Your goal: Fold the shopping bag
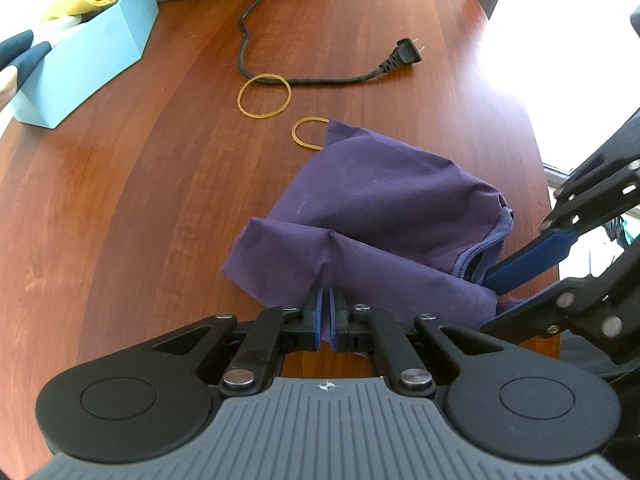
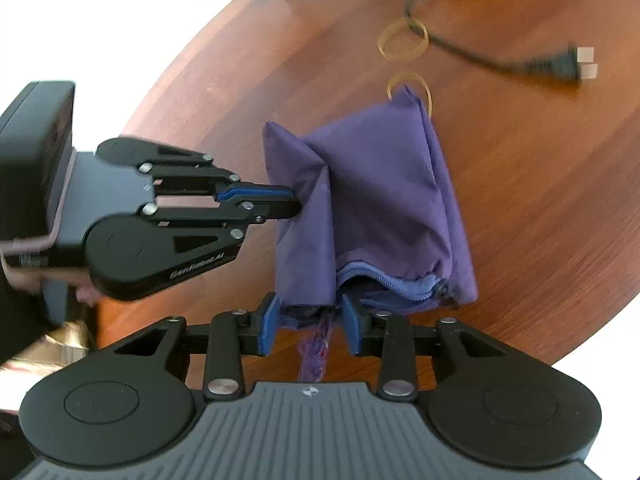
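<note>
Shopping bag: the purple shopping bag (image 1: 384,208) lies partly folded on the desk (image 1: 140,200), near its close edge, with the zippered mouth (image 2: 392,280) turned toward our right side.
Left gripper: our left gripper (image 1: 325,300) has its jaws closed to a thin slit on a pinched ridge of the bag's near hem; cloth shows between the pads.
Why held so: we judge the pinch anchors that edge, so the fabric stays taut while the other side is worked.
Right gripper: our right gripper (image 2: 309,308) has its jaws parted about halfway, straddling the bag's edge beside the zipper; a strand of purple fabric hangs between them, but we cannot see the pads pressing on it.
Bag relative to jaws: the bag's body spreads forward from both grippers; the left one enters from the side, the right one from the zipper end, and the two sit close together.
Far corner: it overlaps a small rubber band (image 1: 308,132).
Other things: a larger rubber band (image 1: 264,96) and a black power cord (image 1: 320,76) lie well beyond the bag; a light blue box (image 1: 92,48) stands farther off.
Next, as we judge: the right jaws need to close on the zipper edge before any fold.
</note>
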Action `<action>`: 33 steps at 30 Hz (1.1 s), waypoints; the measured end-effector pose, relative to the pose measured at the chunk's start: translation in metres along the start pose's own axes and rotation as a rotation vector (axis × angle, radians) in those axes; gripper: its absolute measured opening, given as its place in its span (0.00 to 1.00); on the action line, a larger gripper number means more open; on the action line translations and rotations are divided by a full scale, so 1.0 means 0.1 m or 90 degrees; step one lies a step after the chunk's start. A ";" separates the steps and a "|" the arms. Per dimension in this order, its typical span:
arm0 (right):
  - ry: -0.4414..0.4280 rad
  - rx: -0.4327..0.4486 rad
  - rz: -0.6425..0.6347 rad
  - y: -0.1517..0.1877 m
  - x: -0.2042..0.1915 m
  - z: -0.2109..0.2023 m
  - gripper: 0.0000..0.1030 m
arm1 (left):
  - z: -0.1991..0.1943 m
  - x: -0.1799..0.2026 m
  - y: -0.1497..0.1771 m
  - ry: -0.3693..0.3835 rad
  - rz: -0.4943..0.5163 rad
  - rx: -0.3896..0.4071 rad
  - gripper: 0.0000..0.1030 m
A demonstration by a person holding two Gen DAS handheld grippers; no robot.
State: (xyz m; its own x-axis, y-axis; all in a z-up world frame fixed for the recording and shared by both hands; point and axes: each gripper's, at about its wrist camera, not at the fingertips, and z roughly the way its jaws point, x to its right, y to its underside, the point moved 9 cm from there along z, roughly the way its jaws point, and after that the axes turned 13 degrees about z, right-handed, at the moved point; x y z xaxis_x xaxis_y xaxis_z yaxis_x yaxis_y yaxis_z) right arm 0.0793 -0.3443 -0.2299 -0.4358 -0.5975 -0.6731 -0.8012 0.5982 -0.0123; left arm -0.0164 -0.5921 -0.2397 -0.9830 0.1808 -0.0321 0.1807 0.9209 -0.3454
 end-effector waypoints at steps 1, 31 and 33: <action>0.022 0.017 -0.023 0.02 -0.05 -0.04 0.29 | 0.00 0.00 0.00 0.001 0.002 0.000 0.03; 0.105 0.055 -0.125 -0.13 0.14 0.23 0.18 | -0.27 -0.29 0.04 -0.032 -0.042 0.091 0.15; 0.105 0.053 -0.128 -0.12 0.13 0.24 0.18 | -0.28 -0.29 0.01 -0.028 -0.046 0.101 0.15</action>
State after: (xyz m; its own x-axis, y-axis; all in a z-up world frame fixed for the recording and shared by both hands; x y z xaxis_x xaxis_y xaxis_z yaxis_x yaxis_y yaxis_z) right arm 0.0931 -0.3469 -0.2560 -0.3378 -0.7836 -0.5215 -0.8446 0.4969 -0.1995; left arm 0.0132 -0.5867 -0.2131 -0.9944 0.0973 -0.0421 0.1054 0.8646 -0.4913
